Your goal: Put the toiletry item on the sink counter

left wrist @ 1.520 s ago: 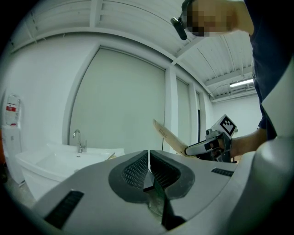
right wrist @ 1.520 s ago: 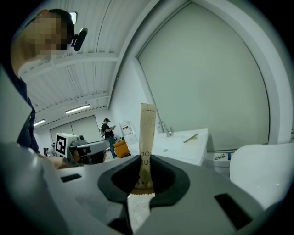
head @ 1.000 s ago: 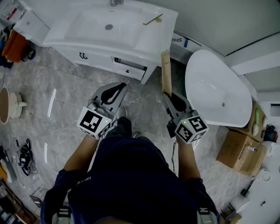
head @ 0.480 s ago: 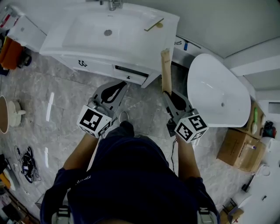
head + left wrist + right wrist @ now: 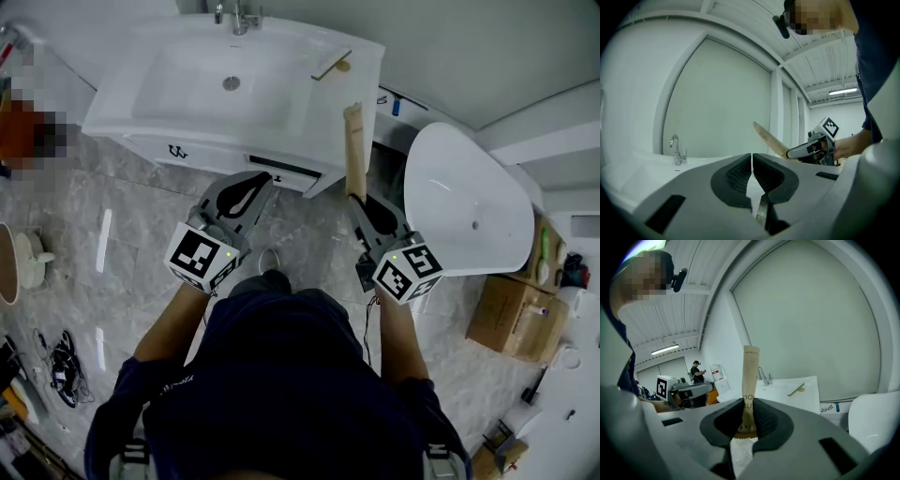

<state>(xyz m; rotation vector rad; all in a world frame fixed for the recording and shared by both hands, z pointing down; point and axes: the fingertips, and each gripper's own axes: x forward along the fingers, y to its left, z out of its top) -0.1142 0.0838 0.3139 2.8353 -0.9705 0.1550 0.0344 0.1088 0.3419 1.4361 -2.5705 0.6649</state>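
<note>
Right gripper (image 5: 749,414) | clamps toothbrush packet (image 5: 750,373) base | rest juts toward sink counter (image 5: 314,103)

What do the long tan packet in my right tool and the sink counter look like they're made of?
Long tan packet: likely kraft paper, matte. It is flat and brown, with printed lettering and a zigzag-cut bottom edge.
Sink counter: probably glazed ceramic or similar, glossy white. Its basin is smooth and moulded, with soft reflections.

a cardboard box (image 5: 509,325) sits just beside the white bathtub (image 5: 469,199).
</note>
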